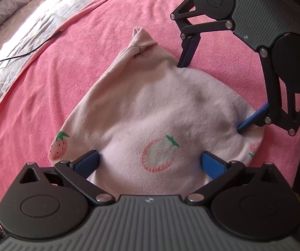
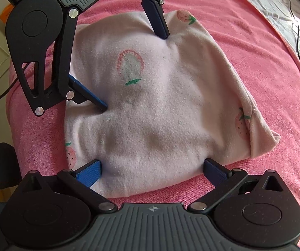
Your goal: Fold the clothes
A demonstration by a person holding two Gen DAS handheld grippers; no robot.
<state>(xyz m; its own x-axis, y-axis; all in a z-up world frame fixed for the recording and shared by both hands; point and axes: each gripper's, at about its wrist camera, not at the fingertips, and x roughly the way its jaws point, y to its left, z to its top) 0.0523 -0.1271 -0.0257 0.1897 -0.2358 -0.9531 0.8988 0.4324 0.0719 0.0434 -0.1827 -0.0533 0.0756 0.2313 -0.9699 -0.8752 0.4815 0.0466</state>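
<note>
The pale strawberry-print garment [image 1: 150, 113] lies folded into a compact bundle on the pink blanket [image 1: 87, 48], left gripper [image 1: 150, 159] and right gripper [image 2: 152, 165] both spread wide, pressing it flat — likely near done.

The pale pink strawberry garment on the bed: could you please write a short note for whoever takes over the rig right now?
Left gripper: open, fingertips pressing down on the pale pink strawberry garment.
Right gripper: open, also pressing on it from the adjacent side.
Garment lies as a compact folded bundle on the pink blanket; one narrow end sticks out at the far side.
Done: main folds appear made.
Left: probably tuck that end, flatten, then lift both grippers.
</note>
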